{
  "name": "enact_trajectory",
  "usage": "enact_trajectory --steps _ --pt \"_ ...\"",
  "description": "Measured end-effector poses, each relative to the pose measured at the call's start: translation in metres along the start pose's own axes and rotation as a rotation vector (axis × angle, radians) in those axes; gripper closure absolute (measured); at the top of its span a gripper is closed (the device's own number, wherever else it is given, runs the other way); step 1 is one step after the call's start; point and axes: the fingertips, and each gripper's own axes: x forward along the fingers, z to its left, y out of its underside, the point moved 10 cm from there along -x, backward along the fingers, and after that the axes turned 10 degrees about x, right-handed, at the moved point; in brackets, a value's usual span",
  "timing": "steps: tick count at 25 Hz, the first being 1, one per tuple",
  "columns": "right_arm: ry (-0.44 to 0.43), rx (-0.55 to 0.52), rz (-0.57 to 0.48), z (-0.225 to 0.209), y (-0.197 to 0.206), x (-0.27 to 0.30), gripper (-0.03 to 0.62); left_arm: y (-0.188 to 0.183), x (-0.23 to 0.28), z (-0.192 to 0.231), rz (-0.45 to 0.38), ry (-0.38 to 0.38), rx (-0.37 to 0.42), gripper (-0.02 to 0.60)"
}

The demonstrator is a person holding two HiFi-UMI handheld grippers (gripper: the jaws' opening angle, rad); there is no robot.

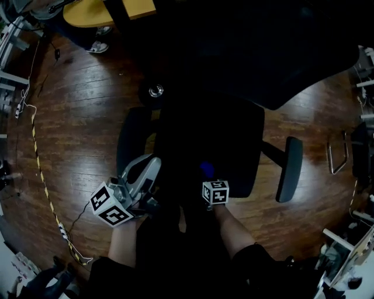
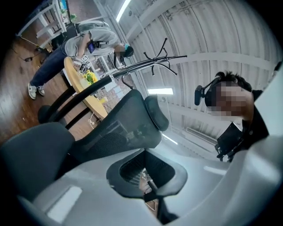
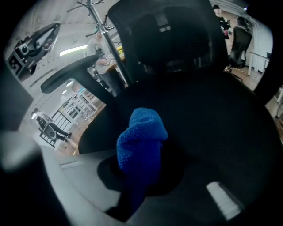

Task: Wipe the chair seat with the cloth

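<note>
nubby bright-blue cloth, a bunched wad in the right gripper

Open seat between 2 armrests

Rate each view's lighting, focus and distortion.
Head view: underexposed, the chair seat near-black, the blue cloth barely showing, sheen on the wood floor, fisheye bending the edges. Left gripper view: the ceiling strip light flares, and the left claw is a soft blur close to the lens. Right gripper view: the cloth is sharp and textured, the seat black, the right claw blurred.
</note>
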Motion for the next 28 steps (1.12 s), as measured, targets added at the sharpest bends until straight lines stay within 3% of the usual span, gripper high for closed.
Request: enact_trajectory --steps 6,9,13,18,21,28 --pt "0.202 0.094 -0.063 -0.101 -0.001 -0.078 0.560 0.021 0.053 -0.013 0.047 0.104 -0.041 0.592" --pt "0.242 0.124 -0.081 -0.133 -0.004 -0.107 0.560 0.033 0.082 -0.023 0.079 0.152 -0.051 0.592" --pt "0.218 0.160 -0.085 -0.144 -0.003 -0.112 0.560 0.043 0.099 -0.031 0.112 0.182 -0.056 0.592" --pt "0.251 0.155 -0.081 -0.138 -0.012 -0.110 0.560 0.041 0.102 -0.023 0.109 0.160 -0.042 0.592" --pt "0.179 0.100 -0.114 -0.125 -0.047 -0.085 0.560 0.036 0.098 -0.013 0.090 0.122 -0.043 0.592" --pt "0.008 0.061 -0.131 -0.073 -0.184 0.004 0.559 0.022 0.083 0.014 0.026 0.031 -0.050 0.592"
